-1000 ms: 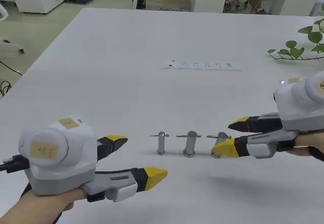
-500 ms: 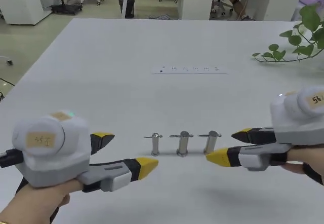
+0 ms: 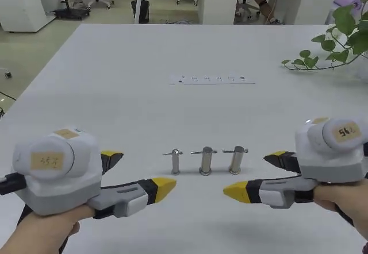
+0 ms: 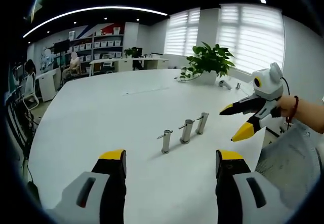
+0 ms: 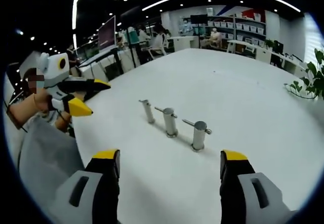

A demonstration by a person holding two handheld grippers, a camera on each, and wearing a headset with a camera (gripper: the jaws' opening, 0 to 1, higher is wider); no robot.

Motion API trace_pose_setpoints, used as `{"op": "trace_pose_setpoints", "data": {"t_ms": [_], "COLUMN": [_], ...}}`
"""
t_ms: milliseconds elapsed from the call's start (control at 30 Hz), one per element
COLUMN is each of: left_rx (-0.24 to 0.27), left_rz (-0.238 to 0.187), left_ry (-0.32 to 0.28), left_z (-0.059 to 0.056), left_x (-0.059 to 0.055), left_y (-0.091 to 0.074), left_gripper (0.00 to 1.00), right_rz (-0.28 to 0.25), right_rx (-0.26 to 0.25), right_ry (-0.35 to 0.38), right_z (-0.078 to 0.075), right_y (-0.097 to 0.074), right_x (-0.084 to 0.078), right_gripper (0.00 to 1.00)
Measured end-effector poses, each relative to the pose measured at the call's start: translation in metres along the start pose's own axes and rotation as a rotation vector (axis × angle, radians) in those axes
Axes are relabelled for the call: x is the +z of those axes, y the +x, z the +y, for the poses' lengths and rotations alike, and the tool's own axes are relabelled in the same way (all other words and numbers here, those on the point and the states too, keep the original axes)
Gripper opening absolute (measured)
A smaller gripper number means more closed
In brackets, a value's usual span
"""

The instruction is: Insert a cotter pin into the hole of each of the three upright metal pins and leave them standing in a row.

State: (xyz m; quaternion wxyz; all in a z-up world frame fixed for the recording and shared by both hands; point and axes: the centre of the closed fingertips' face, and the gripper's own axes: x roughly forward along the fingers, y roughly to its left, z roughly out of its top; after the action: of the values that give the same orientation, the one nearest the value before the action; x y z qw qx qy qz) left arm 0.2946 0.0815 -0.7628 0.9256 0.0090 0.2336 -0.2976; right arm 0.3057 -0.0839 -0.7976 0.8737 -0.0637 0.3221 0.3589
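Three metal pins (image 3: pixel 175 162) (image 3: pixel 206 161) (image 3: pixel 236 160) (a cotter pin (image 3: pixel 195 151) in each), two grippers (image 3: pixel 140 170) (image 3: pixel 250 173), one power strip (image 3: pixel 211 80)

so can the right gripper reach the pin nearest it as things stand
Probably yes. The right gripper sits beside the rightmost pin with its fingers open, and just bare table lies between them; the middle pin and left pin stand beyond it.

Left gripper (image 4: pixel 171 155): jaws apart, nothing between them. Three upright metal pins (image 4: pixel 186 131) stand in a row on the white table (image 4: pixel 101 112) ahead. Right gripper (image 4: pixel 232 123) beyond them, jaws apart.
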Motion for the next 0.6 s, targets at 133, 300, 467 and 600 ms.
{"op": "trace_pose_setpoints", "data": {"t_ms": [133,300,467,600], "left_rx": [0.005,0.013,0.028,0.042], "left_rz": [0.000,-0.013,-0.013,-0.018], "left_ry": [0.013,0.002,0.006,0.005], "left_z": [-0.002,-0.004,-0.004,-0.003], "left_x": [-0.001,-0.002,-0.003,-0.002], "left_y": [-0.002,-0.005,-0.008,-0.010], "left_gripper": [0.74,0.76,0.77,0.80], "right_rz": [-0.010,-0.021,-0.027,-0.029], "right_rx": [-0.004,-0.008,-0.016,-0.020], "right_ry": [-0.004,-0.013,-0.042,-0.047], "right_z": [0.002,0.007,0.011,0.013], "right_y": [-0.001,-0.003,-0.006,-0.008], "right_x": [-0.001,-0.001,-0.001,-0.002], "right_gripper": [0.86,0.92,1.00,1.00]}}
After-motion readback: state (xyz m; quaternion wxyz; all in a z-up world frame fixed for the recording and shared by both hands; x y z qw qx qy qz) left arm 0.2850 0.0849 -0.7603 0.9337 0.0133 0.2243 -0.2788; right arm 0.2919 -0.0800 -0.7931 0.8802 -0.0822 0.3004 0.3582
